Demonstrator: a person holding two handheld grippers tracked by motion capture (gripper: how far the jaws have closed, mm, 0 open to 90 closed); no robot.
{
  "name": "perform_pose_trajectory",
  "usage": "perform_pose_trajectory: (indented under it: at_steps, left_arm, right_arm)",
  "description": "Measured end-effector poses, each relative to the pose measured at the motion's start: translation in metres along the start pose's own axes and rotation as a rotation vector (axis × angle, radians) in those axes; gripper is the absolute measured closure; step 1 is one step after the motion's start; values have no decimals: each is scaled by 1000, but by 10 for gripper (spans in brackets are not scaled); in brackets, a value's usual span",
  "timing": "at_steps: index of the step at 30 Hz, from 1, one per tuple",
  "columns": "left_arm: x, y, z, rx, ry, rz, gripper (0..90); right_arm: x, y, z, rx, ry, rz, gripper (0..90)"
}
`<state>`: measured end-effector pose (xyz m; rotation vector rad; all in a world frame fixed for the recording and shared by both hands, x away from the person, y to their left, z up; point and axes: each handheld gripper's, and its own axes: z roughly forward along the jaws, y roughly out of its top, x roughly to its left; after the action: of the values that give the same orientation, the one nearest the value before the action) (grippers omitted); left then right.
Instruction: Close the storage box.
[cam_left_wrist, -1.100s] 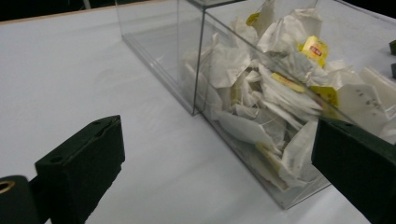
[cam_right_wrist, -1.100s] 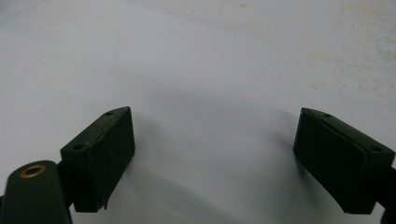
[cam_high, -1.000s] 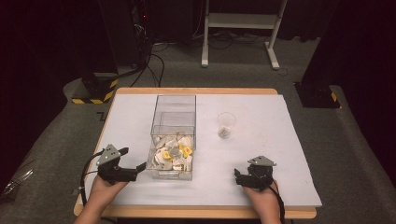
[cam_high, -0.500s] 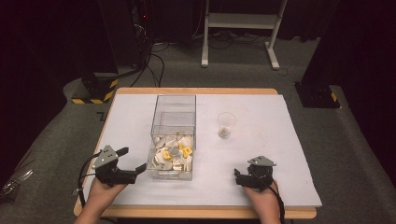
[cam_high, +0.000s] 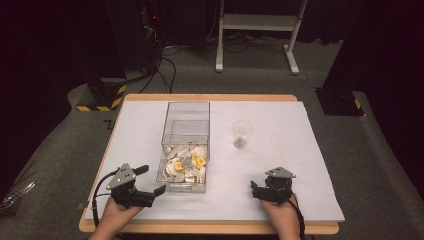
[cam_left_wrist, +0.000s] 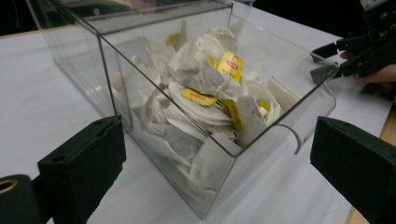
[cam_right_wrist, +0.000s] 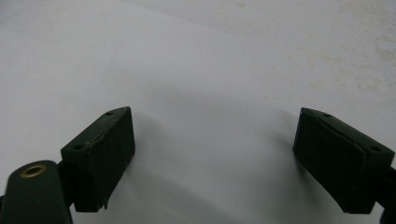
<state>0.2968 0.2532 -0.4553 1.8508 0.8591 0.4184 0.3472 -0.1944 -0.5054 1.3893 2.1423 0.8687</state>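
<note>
From the high view, my left tool (cam_high: 150, 182) has swung in over the last second and now sits just beside the near corner of the clear box (cam_high: 185, 145) of tea bags (cam_high: 186, 166) on the worktop (cam_high: 280, 165), so I reckon I'm lining up a grab. My right tool (cam_high: 257, 190) hasn't budged, well apart from the cup (cam_high: 242, 133). Left gripper view: jaws spread wide, framing the box corner, nothing pinched yet. Right gripper view: jaws spread too, bare worktop underneath.
</note>
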Motion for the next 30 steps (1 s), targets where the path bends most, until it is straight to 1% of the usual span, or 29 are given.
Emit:
perform_pose_trajectory:
  at_steps: [1,3,5,6,8,12,16,17,18,19,20,22,23,26,28,30]
  left_arm:
    - [0,-2,1,4,-7,-3,40]
    - [0,-5,3,12,-45,-17,63]
    - [0,-8,3,13,-48,-10,78]
    - [0,-8,4,13,-50,-14,83]
    - [-1,-10,5,19,-38,-8,91]
    - [-1,-14,8,33,-32,8,99]
    - [-2,-17,12,44,-34,0,121]
    - [-2,-18,13,50,-28,7,130]
    - [-3,-19,14,53,-26,1,138]
    - [-3,-19,15,57,-17,12,152]
    - [-4,-20,16,57,-16,4,152]
    - [-5,-21,18,66,-18,18,164]
    - [-6,-21,19,68,-20,17,180]
    - [-9,-23,23,76,-8,28,222]
    - [-10,-24,25,80,8,34,231]
    - [-9,-24,25,79,17,26,254]
  right_arm:
    - [0,0,0,0,0,0,125]
    - [0,0,0,0,0,1,125]
    - [0,0,0,0,0,0,126]
    - [0,0,0,0,0,1,126]
    - [0,0,0,0,0,1,126]
    - [0,0,0,1,0,3,126]
    - [0,0,0,1,0,3,126]
    - [0,0,0,1,0,3,125]
    - [0,0,0,1,0,3,126]
    - [0,0,0,1,0,3,125]
    - [0,0,0,0,0,1,126]
    - [0,0,0,0,0,1,126]
    - [0,0,0,0,0,1,126]
    - [0,0,0,0,0,1,126]
    - [0,0,0,0,0,1,126]
    - [0,0,0,0,0,1,126]
